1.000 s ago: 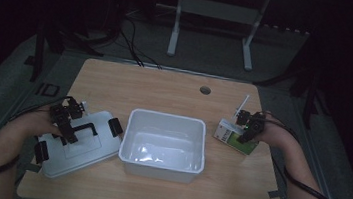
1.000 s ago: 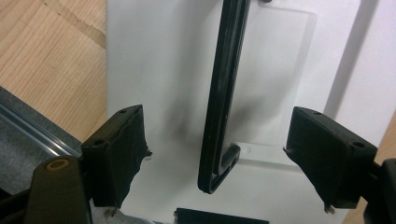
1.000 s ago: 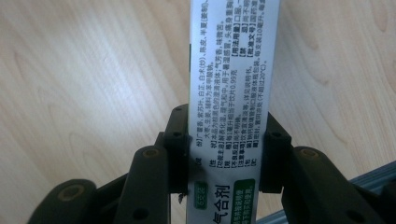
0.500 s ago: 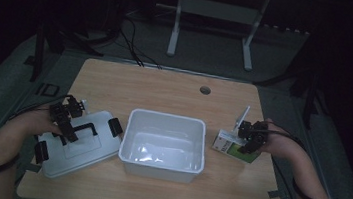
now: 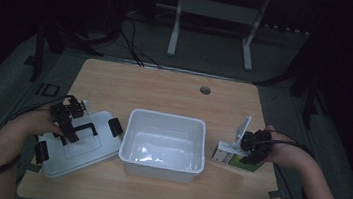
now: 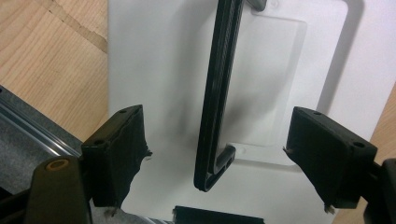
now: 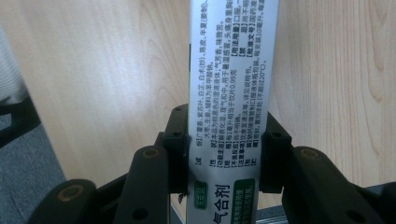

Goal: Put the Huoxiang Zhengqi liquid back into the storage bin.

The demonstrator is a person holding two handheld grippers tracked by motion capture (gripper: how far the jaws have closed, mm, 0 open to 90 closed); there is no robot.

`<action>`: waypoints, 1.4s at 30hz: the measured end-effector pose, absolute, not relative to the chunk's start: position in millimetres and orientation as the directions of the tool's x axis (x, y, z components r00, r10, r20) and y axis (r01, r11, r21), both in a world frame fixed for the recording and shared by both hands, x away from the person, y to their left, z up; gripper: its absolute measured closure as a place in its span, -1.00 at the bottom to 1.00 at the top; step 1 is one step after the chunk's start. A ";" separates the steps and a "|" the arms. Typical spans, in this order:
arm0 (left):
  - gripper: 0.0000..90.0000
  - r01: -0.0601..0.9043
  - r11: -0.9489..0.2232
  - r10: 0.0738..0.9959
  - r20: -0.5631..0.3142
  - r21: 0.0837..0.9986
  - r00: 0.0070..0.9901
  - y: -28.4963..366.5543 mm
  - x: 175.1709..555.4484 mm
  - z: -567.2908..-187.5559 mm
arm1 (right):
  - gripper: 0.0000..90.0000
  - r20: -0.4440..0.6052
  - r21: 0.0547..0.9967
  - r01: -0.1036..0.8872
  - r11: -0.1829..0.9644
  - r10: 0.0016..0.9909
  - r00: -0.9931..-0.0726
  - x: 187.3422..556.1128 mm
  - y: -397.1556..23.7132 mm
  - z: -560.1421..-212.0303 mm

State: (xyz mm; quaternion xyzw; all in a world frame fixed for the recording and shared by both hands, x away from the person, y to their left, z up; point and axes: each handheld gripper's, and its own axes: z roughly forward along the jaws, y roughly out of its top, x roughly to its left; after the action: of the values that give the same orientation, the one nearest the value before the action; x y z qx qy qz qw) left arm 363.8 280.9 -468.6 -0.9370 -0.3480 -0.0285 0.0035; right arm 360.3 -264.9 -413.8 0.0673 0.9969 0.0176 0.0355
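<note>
Left tongs (image 5: 67, 128): you hover over the white lid (image 5: 89, 151) at the left end of the surface (image 5: 166, 85), jaws wide, nothing gripped. In the left gripper view the lid's black handle (image 6: 216, 93) runs straight ahead between the jaws, touching neither.

Middle: white tub (image 5: 165, 145), open top, nothing inside, just right of the lid.

Right tongs (image 5: 250, 149): clamped on the small green and white carton (image 5: 231, 155), just right of the tub. In the right gripper view the carton's (image 7: 232, 93) long axis runs straight out from the jaws, pads pressing its two side faces. The tub lies to the left, so your right hand is nearer for the drop.
</note>
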 end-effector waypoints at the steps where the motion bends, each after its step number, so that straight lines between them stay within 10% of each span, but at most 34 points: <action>1: -0.56 0.654 -0.757 0.653 0.054 0.015 0.755 280.8 363.8 -468.6 | 0.41 -0.068 0.040 0.133 0.990 0.136 -0.988 360.3 -264.9 -413.8; 42: -0.56 0.657 -0.754 0.656 0.067 0.008 0.752 284.5 359.5 -462.4 | 0.42 -0.052 0.071 -0.002 0.997 0.002 -0.999 330.5 -211.1 -313.3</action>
State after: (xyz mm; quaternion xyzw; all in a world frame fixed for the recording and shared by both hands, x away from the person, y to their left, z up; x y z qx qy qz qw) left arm 359.5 284.5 -462.4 -0.9359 -0.3508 -0.0330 0.0080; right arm 330.5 -211.1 -313.3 0.0001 0.9990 0.0354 0.0263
